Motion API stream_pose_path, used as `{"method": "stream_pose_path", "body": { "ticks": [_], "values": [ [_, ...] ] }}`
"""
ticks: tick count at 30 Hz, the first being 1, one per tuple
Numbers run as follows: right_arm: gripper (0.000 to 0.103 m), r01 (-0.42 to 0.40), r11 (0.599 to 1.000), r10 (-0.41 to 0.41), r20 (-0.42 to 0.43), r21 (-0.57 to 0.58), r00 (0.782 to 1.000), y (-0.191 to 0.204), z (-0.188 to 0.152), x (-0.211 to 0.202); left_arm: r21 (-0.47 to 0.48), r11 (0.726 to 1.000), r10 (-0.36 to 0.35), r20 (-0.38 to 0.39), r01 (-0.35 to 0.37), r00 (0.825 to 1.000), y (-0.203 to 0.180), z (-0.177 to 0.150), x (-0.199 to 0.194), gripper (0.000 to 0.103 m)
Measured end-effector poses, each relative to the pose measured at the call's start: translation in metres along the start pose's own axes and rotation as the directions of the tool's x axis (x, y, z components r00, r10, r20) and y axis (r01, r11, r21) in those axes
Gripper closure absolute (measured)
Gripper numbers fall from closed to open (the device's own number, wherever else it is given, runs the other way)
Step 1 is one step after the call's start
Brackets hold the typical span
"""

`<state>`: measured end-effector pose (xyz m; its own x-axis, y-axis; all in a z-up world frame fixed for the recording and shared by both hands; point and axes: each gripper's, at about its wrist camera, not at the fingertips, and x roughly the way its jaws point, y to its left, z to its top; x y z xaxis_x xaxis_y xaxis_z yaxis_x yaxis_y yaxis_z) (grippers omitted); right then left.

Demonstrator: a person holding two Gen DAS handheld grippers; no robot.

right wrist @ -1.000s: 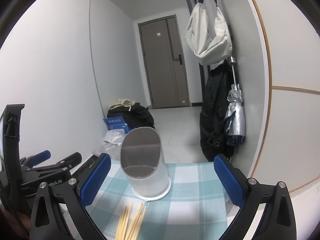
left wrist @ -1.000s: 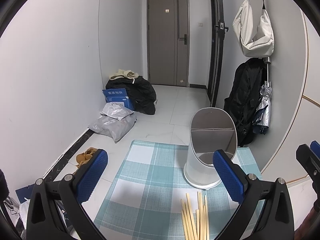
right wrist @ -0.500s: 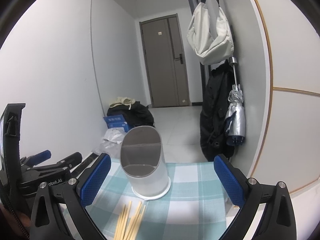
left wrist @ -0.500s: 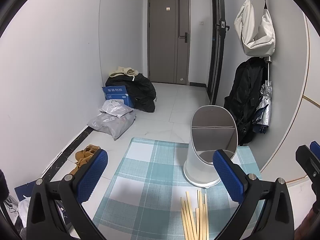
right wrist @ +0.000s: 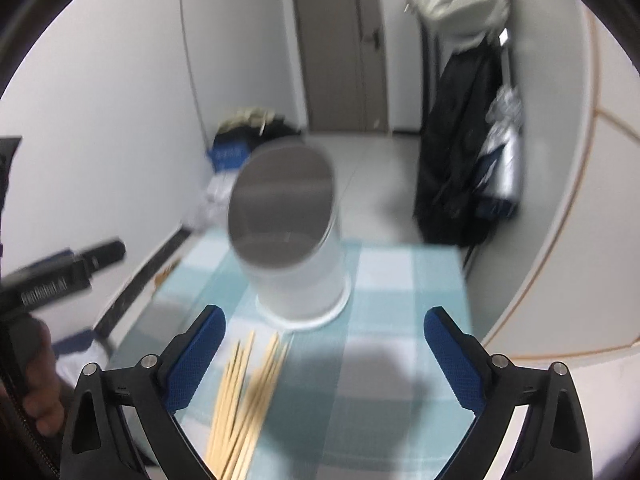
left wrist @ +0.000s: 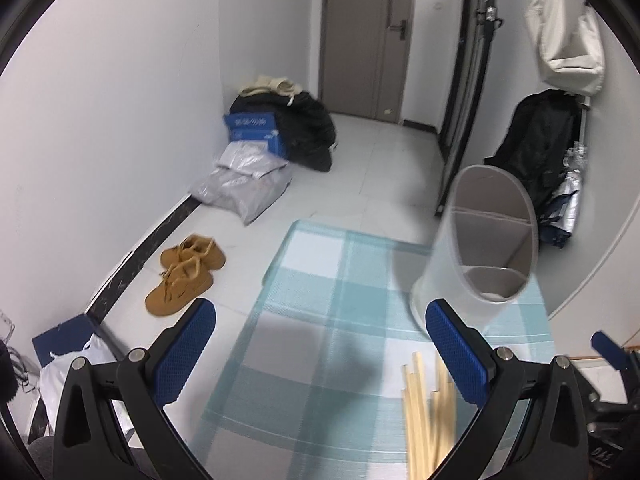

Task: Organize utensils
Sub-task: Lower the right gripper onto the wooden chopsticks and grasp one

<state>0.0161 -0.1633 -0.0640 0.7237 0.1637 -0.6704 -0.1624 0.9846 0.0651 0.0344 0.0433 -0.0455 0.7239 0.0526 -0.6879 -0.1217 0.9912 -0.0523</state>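
My left gripper (left wrist: 320, 344) is wide open with nothing between its pads, hanging over the checked mat (left wrist: 320, 280) on the tabletop. My right gripper (right wrist: 324, 344) has just been closing a little but stays wide, also empty. The wooden chopsticks (right wrist: 244, 392) lie loose on the mat near its left pad, just in front of the white utensil holder (right wrist: 296, 264), which stands upright with its slanted mouth facing me. The right view is blurred.
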Motion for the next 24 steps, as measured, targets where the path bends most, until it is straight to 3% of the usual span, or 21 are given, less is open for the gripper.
{"method": "stream_pose_path", "body": {
  "ticks": [4, 10, 13, 20, 24],
  "values": [
    [0.009, -0.010, 0.999, 0.005, -0.136, -0.037, 0.991, 0.011, -0.010, 0.033, -0.023, 1.000, 0.003, -0.058, -0.004, 0.998, 0.011, -0.001, 0.013, 0.001],
    [0.035, -0.041, 0.998, 0.026, -0.300, -0.044, 0.954, 0.019, -0.026, 0.071, -0.047, 0.999, 0.000, -0.090, -0.004, 0.996, 0.023, 0.003, 0.018, 0.001],
    [0.046, -0.059, 0.997, 0.043, -0.330, -0.041, 0.943, 0.024, -0.028, 0.082, -0.060, 0.998, -0.005, -0.103, -0.001, 0.995, 0.030, 0.006, 0.022, 0.001],
    [0.052, -0.026, 0.999, 0.017, -0.376, -0.021, 0.927, 0.030, -0.023, 0.110, -0.095, 0.995, -0.018, -0.131, 0.006, 0.991, 0.042, 0.008, 0.028, 0.001],
    [0.060, 0.040, 0.998, -0.056, -0.391, -0.049, 0.919, 0.033, -0.025, 0.122, -0.098, 0.995, -0.025, -0.132, 0.012, 0.991, 0.046, 0.009, 0.029, 0.001]
  ]
}}
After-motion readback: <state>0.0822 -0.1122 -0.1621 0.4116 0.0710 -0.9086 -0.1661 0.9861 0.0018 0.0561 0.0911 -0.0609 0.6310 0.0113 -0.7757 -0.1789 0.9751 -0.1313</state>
